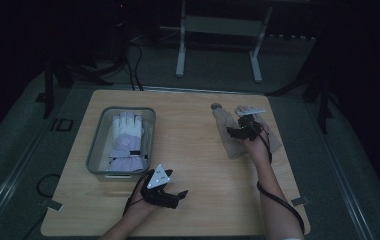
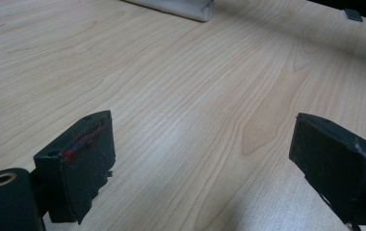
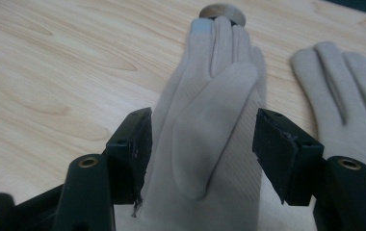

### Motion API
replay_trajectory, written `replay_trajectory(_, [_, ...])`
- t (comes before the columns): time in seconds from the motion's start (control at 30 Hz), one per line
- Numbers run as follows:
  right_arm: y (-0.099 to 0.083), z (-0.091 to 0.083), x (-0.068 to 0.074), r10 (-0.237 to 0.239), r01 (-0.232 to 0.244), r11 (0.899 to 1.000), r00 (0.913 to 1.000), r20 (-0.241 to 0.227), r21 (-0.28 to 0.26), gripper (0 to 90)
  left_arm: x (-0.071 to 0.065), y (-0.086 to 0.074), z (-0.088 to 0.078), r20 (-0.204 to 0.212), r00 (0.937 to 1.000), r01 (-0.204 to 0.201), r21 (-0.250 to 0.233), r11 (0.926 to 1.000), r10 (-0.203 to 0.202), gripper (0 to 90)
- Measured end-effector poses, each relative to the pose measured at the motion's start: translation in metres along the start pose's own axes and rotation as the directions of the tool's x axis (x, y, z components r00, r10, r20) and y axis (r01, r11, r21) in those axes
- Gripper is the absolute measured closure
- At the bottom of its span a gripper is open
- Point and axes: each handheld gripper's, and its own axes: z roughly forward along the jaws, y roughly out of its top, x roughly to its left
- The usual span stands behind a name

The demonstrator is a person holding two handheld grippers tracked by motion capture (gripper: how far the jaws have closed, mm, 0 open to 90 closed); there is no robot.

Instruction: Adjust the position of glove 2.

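1. Nearest you, your left hand-held gripper [image 1: 170,194] sits low over the front of the wooden surface [image 1: 188,165], jaws spread wide with nothing but bare wood between them in the left gripper view.
2. A bit further out on your left there's a clear plastic bin [image 1: 96,145] with a white and lavender glove [image 1: 126,142] lying flat inside, fingers pointing away from you.
3. Over on the right, your right hand-held gripper [image 1: 239,131] is down on a beige glove [image 3: 210,120], jaws released and straddling it, one on each side around the palm. They're not clamped on it.
4. That glove lies flat with its thumb folded across the palm and fingers pointing away from you.
5. A second beige glove [image 3: 349,101] lies just beside it, further right.
6. Right at the first glove's fingertips there's a small round tan thing [image 3: 222,13]; can't tell what it is.
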Motion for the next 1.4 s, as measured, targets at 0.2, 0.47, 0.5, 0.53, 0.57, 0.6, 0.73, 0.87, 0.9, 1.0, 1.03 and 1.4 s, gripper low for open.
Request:
replay_trajectory(0.2, [0.001,0.025,-0.003,-0.018,0.017,0.999,0.9998,0.012,0.034,35.9,0.001,-0.001,-0.001,0.005,0.9999,0.01,-0.004,0.9999,-0.01,9.3])
replay_trajectory(0.47, [-0.004,0.043,-0.002,-0.011,0.01,0.996,0.9999,0.007,0.092,40.7,0.0,-0.002,-0.003,-0.005,0.9999,0.009,-0.017,0.9998,-0.009,9.3])
replay_trajectory(0.5, [-0.003,0.043,-0.001,-0.007,0.007,0.996,1.0,0.006,0.093,44.6,0.0,-0.002,-0.003,-0.006,0.9999,0.009,-0.019,0.9998,-0.009,9.3])
replay_trajectory(0.53, [-0.003,0.042,0.0,-0.01,0.009,0.995,1.0,0.003,0.099,51.0,0.0,-0.002,-0.003,-0.007,0.9999,0.011,-0.017,0.9998,-0.011,9.3])
replay_trajectory(0.57, [-0.002,0.041,0.002,-0.014,0.014,0.994,0.9999,0.003,0.104,58.0,0.001,-0.003,-0.003,-0.006,0.9999,0.012,-0.016,0.9998,-0.012,9.3])
replay_trajectory(0.6, [-0.001,0.04,0.004,-0.017,0.016,0.993,0.9998,0.006,0.115,65.1,0.0,-0.003,-0.003,-0.008,0.9999,0.011,-0.017,0.9998,-0.011,9.3])
replay_trajectory(0.73, [0.002,0.039,0.012,0.015,-0.02,0.989,0.9994,0.03,0.145,77.1,-0.001,-0.003,-0.002,-0.012,0.9999,0.005,-0.008,1.0,-0.005,9.3])
replay_trajectory(0.87, [0.001,0.034,0.013,0.143,-0.143,0.98,0.9896,0.01,0.135,80.1,-0.002,-0.003,-0.002,-0.011,0.9999,0.003,-0.011,0.9999,-0.003,9.3])
replay_trajectory(0.9, [0.0,0.032,0.015,0.154,-0.154,0.979,0.988,0.006,0.132,80.3,-0.002,-0.003,-0.002,-0.009,0.9999,0.007,-0.012,0.9999,-0.007,9.3])
replay_trajectory(1.0, [-0.002,0.024,0.019,0.209,-0.207,0.973,0.9779,-0.011,0.099,80.6,-0.001,-0.003,-0.002,-0.01,0.9999,0.01,-0.01,0.9999,-0.01,9.3])
replay_trajectory(1.03, [-0.002,0.021,0.021,0.231,-0.228,0.97,0.9728,-0.019,0.085,80.6,-0.001,-0.003,-0.002,-0.012,0.9999,0.01,-0.01,0.9999,-0.01,9.3])
replay_trajectory(1.4, [0.001,-0.013,0.055,0.296,-0.296,0.955,0.9518,-0.082,0.006,80.6,-0.002,-0.003,-0.002,-0.023,0.9997,0.004,-0.015,0.9999,-0.005,9.3])
